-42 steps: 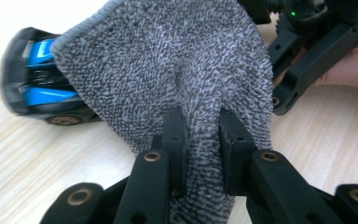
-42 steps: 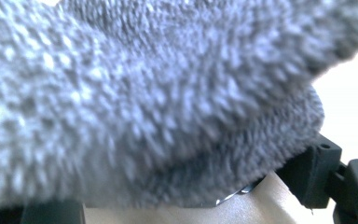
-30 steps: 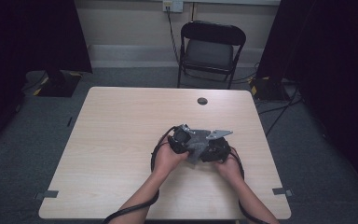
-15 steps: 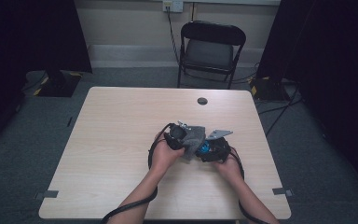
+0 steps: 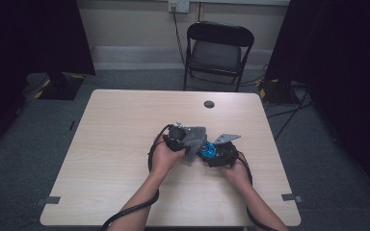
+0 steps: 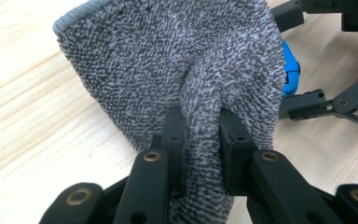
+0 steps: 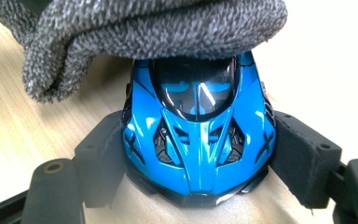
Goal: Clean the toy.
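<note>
Pinching grey cloth (image 6: 177, 70) w/ left claw (image 6: 199, 135), we clamp blue toy car (image 7: 198, 135) in right claw (image 7: 200, 163); cloth lies on car's roof, above counter (image 5: 125, 125).

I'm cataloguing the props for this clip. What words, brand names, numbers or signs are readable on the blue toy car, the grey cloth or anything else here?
None can be read.
Blue toy car: no badge, number or lettering shows on its visible bodywork.
Grey cloth: plain terry, no tag or label visible.
Wall outlet: too small to tell whether it bears any marking.
</note>
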A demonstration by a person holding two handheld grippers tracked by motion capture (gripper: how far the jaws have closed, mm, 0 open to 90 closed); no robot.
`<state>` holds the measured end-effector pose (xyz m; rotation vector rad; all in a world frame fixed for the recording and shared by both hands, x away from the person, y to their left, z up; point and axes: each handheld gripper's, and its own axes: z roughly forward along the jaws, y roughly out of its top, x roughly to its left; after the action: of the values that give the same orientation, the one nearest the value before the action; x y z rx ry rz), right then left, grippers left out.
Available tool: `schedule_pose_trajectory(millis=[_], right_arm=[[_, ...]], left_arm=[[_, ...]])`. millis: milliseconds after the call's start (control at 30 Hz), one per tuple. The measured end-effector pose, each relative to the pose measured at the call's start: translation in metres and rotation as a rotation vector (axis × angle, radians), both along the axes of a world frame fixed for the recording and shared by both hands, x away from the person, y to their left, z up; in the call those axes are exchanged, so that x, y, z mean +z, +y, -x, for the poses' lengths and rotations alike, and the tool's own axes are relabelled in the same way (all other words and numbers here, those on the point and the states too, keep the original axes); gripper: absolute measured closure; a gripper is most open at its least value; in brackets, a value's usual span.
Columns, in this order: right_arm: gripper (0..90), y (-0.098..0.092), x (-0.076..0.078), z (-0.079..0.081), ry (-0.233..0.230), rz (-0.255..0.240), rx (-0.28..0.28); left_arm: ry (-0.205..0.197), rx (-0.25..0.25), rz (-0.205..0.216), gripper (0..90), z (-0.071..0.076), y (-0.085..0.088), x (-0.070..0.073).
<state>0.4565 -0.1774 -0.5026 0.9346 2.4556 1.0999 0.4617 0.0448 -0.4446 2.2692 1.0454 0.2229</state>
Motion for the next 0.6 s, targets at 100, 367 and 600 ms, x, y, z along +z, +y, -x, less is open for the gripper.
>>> schedule_pose_trajectory(millis=[100,367,600], right_arm=[[24.6,0.0,0.0,0.0,0.0,0.0,0.0],[24.6,0.0,0.0,0.0,0.0,0.0,0.0],[24.6,0.0,0.0,0.0,0.001,-0.001,-0.002]], left_arm=[[0.001,0.016,0.011,74.9,-0.001,0.002,0.0],[-0.006,0.047,0.009,74.9,-0.004,0.011,-0.001],[-0.009,0.06,0.001,74.9,-0.006,0.017,-0.001]])
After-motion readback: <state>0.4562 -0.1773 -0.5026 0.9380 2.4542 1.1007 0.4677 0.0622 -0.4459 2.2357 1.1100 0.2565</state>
